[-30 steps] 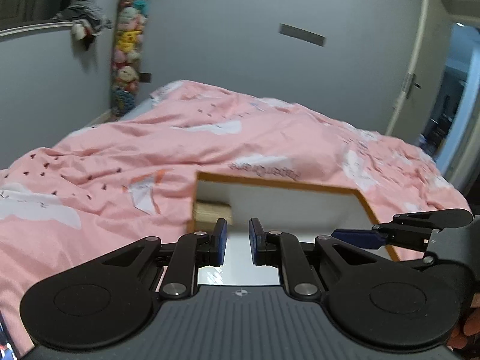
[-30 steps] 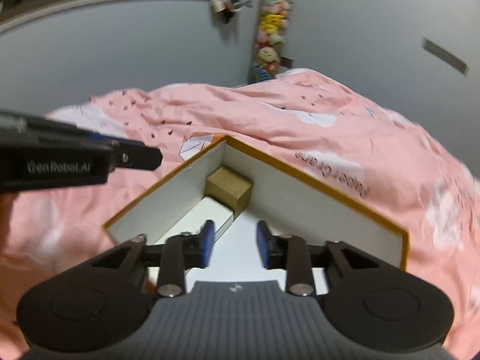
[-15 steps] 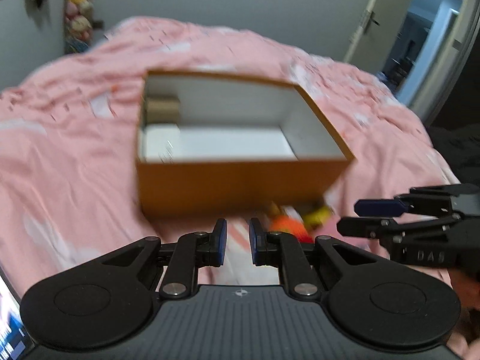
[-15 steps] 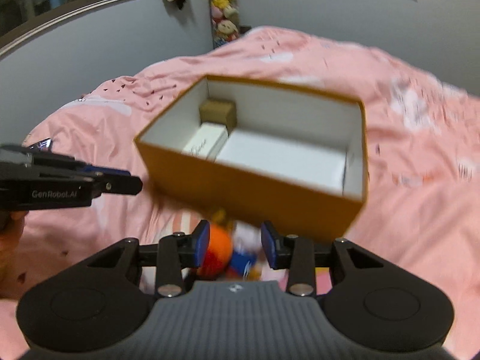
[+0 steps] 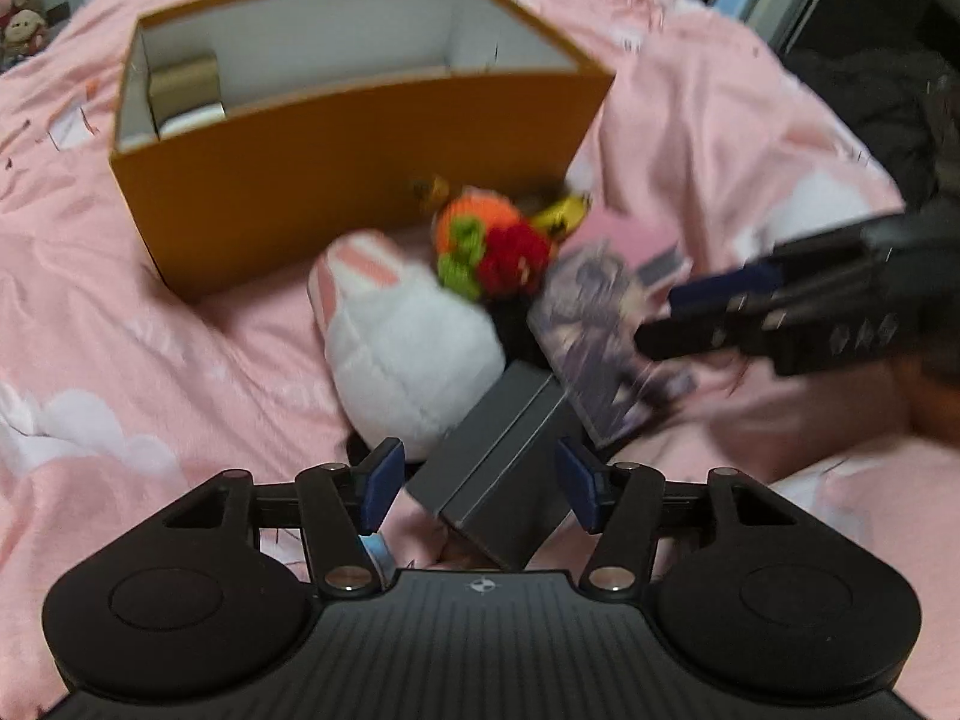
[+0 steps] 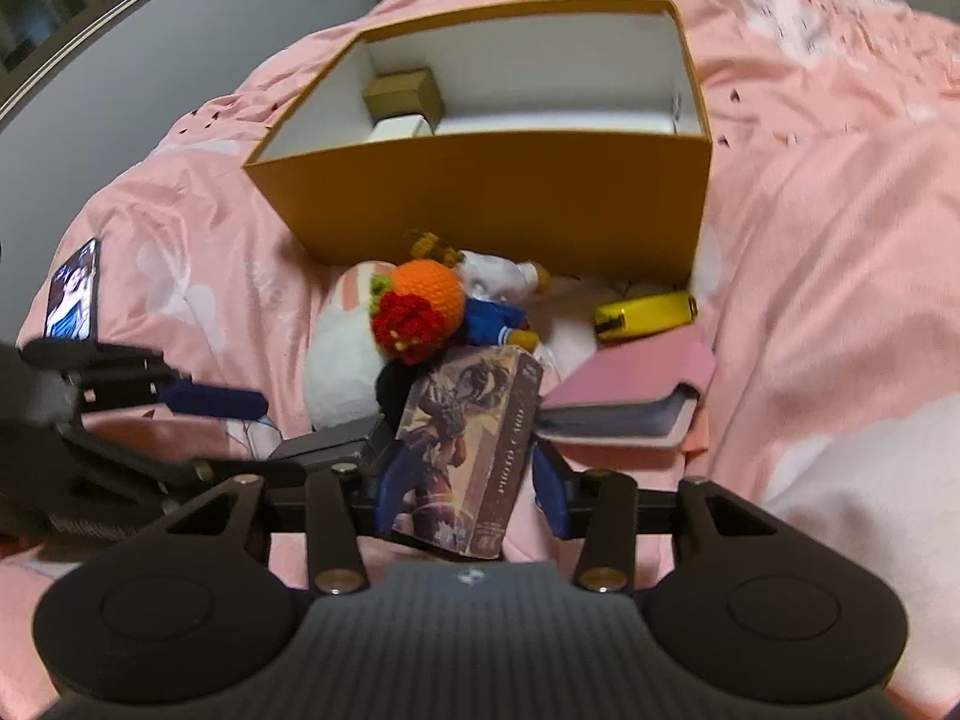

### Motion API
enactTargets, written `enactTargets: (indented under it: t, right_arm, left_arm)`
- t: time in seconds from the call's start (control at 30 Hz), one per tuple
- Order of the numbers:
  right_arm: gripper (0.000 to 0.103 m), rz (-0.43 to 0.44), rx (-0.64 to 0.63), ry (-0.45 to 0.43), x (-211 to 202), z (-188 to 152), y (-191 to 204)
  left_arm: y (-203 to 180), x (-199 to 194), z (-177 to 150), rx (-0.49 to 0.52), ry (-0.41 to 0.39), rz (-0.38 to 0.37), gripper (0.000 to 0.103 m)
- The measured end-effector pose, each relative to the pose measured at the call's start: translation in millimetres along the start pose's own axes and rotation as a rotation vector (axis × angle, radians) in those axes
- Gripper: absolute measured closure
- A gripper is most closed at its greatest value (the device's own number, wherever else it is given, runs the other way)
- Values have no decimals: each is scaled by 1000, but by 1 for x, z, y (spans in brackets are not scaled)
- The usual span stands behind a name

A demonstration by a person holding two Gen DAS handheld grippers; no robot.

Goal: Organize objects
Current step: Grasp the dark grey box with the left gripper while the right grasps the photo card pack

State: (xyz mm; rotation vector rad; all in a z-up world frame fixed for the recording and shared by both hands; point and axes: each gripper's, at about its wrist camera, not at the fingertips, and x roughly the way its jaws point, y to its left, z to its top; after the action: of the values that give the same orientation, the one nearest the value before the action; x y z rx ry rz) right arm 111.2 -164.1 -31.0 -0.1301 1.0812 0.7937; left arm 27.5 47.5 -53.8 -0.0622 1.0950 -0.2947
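Reaching is the step in hand: both grippers come down on the clutter heaped just in front of the open orange cardboard box (image 6: 480, 180), which sits on the pink patterned duvet (image 6: 840, 210) and holds only a small tan box (image 6: 402, 93) and a white one (image 6: 399, 129) in its far left corner.

The left gripper (image 5: 480, 483) has its jaws opening around a flat dark grey box (image 5: 498, 468) that lies slantwise between its blue pads (image 5: 381, 480), not yet pinched; a white plush rabbit (image 5: 408, 348) lies just beyond.

The right gripper (image 6: 468, 489) is opening too, its pads either side of a picture-printed carton (image 6: 474, 450) without clear pressure on it. Behind sit a crocheted orange-and-red toy (image 6: 420, 312), a yellow tube (image 6: 645, 312) and a pink notebook (image 6: 636, 384).

Next, each should probably close squarely on its item, lift clear of the neighbours, and carry it over the box's near wall.
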Motion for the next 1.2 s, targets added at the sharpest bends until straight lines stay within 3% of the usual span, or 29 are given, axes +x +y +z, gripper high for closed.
enactTargets:
  t: [0.37,0.67,0.87,0.93,1.2]
  right_arm:
    - [51,90,131,87,33,8,-19]
    - [50,156,200,102,50,14,-28]
    - [65,119,171,75,36,12,-25]
    - [78,123,158,70,29,11,-23]
    - [79,90,122,1,-1,12,-18]
  left_arm:
    - [19,34,-1,-69,95,-131,29]
    - [20,38,-2,-104,95,-168,34]
    - [11,24,-7,-96,57,-152,50]
    - [9,18,-8,-102,37,-163,55]
    - [18,-17,-13,-192,-67,-196,61]
